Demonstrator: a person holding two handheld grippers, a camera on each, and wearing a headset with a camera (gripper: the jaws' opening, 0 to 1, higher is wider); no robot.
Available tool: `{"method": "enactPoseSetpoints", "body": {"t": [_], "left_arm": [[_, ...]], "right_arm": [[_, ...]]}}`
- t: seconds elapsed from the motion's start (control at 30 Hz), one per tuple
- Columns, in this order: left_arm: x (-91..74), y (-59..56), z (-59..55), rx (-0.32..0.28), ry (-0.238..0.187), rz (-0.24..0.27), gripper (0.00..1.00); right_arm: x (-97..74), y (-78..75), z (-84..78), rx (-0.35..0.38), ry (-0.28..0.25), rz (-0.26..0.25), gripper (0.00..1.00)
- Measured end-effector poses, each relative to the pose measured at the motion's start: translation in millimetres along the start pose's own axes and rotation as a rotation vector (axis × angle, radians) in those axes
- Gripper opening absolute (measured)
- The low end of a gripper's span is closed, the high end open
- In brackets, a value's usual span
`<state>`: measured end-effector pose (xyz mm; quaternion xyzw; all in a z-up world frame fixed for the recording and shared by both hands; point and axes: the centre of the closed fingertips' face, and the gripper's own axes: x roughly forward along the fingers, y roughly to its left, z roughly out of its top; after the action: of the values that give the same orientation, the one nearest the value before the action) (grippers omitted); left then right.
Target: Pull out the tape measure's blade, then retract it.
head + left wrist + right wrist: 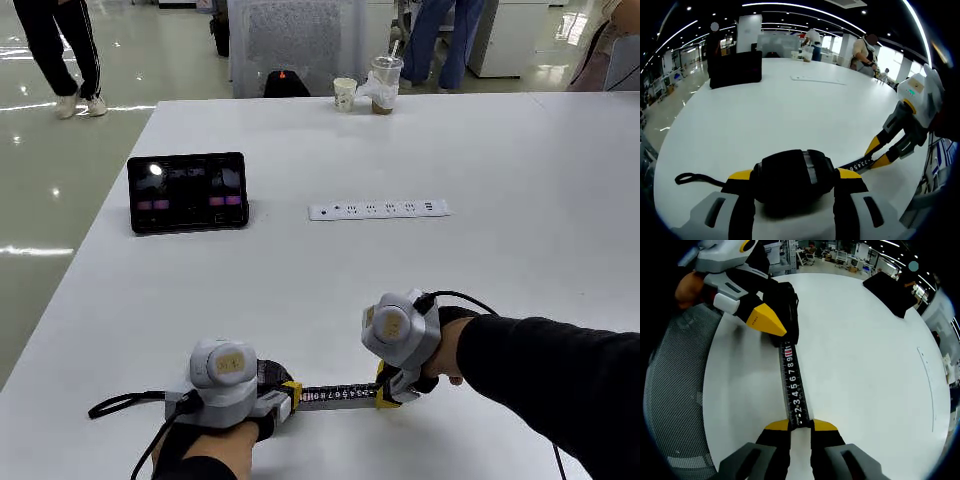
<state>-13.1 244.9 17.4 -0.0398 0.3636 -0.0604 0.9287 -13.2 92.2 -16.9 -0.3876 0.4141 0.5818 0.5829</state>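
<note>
Left gripper (pixel 795 176) clamps tape measure (pixel 790 192); right gripper (pixel 801 426), blade (pixel 792 385).

Counter (pixel 400 280) white, tape measure case (pixel 792 185) black, blade (pixel 794 390) dark with numerals printed white, left tool (pixel 795 176) and right tool (pixel 801 426) tipped yellow.

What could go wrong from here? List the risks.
1. The right gripper pinches just the end of the blade; a slip could let it whip back into the case.
2. The left gripper holds the case close to the edge of the table; a loose grip could let it twist or drop.
</note>
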Motion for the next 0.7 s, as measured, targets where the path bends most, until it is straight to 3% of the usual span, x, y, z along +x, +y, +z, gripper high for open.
{"method": "enactPoseSetpoints", "body": {"t": [0.7], "left_arm": [[0.2,-0.3,-0.3,0.0,0.002,-0.002,0.58]], "right_arm": [[4.8,2.3,11.8,-0.007,-0.029,0.004,0.12]]}}
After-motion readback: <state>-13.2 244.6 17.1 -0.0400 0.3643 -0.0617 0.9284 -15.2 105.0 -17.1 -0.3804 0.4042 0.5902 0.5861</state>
